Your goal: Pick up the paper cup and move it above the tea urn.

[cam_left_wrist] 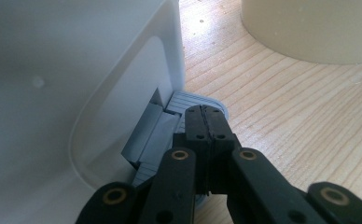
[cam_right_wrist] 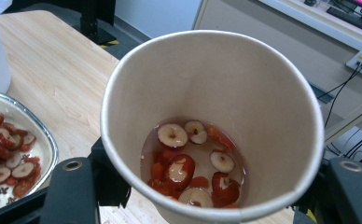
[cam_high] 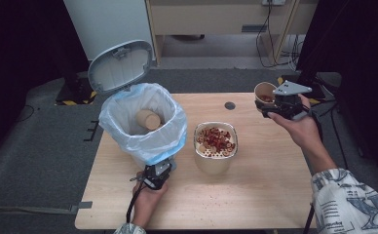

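Wooden desk (cam_high: 255, 195): right gripper (cam_high: 280, 108), above the far right corner, is clamped on a paper cup (cam_right_wrist: 207, 121) of sliced dates, while left gripper (cam_left_wrist: 206, 122), jaws together, presses the bin pedal (cam_left_wrist: 188, 101) near the front edge.

Overhead faces forward-down – claw cameras close, sharing table (cam_high: 274, 195).

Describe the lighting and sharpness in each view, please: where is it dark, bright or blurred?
High view: the wooden table is evenly lit, the room's sides fall into darkness. Left gripper view: the white bin wall is soft and shaded, and bright glare washes out the wood near its corner. Right gripper view: the paper cup and its jujube slices are sharp; the background blurs slightly.
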Demonstrator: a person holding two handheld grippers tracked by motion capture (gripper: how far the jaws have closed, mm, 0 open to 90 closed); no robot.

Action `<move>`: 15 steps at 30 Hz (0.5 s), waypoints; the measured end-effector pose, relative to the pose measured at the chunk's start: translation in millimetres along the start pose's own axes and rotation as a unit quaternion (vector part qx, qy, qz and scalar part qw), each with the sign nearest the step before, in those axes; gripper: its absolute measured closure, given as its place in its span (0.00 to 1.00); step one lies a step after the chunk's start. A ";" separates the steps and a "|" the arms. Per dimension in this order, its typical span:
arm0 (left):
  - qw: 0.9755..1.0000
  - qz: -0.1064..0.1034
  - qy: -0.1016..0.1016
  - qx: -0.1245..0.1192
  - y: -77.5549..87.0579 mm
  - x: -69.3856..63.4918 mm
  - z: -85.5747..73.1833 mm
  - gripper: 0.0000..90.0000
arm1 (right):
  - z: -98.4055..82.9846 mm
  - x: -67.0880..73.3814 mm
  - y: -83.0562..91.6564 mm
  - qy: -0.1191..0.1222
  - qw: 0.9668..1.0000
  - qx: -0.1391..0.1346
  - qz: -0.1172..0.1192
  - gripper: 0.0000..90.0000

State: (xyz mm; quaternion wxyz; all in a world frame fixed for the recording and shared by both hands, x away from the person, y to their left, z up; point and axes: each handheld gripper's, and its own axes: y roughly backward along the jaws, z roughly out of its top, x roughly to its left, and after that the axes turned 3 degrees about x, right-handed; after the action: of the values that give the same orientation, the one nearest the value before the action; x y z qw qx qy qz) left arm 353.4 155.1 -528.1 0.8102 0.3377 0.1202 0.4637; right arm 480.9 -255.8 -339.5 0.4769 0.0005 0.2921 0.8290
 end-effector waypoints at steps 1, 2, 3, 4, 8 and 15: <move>1.000 0.000 0.000 0.000 0.0 0.0 0.0 0.99 | 1.8 0.0 -0.2 0.002 1.000 -0.001 0.001 0.37; 1.000 0.000 0.000 0.000 0.0 -0.1 0.0 0.99 | 3.6 0.1 -0.2 0.005 1.000 -0.002 0.002 0.37; 1.000 0.000 0.000 -0.001 -0.1 -0.2 0.0 0.99 | 5.7 0.4 -0.5 0.008 1.000 -0.001 0.002 0.37; 1.000 0.000 0.000 -0.001 -0.1 -0.2 0.0 0.99 | 7.4 0.7 -0.8 0.009 1.000 -0.002 0.001 0.37; 1.000 0.000 0.002 -0.002 -0.2 -0.3 -0.1 0.99 | 12.1 2.1 -2.3 0.014 1.000 -0.004 0.003 0.37; 1.000 0.001 0.001 -0.002 -0.3 -0.5 -0.1 0.99 | 21.5 6.9 -4.6 0.017 1.000 -0.013 0.011 0.37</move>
State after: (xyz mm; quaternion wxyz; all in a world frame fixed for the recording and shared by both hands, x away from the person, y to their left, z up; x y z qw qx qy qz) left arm 353.3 154.6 -528.4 0.8105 0.3354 0.1202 0.4650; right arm 486.8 -238.2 -325.8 0.4625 -0.0171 0.2891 0.8380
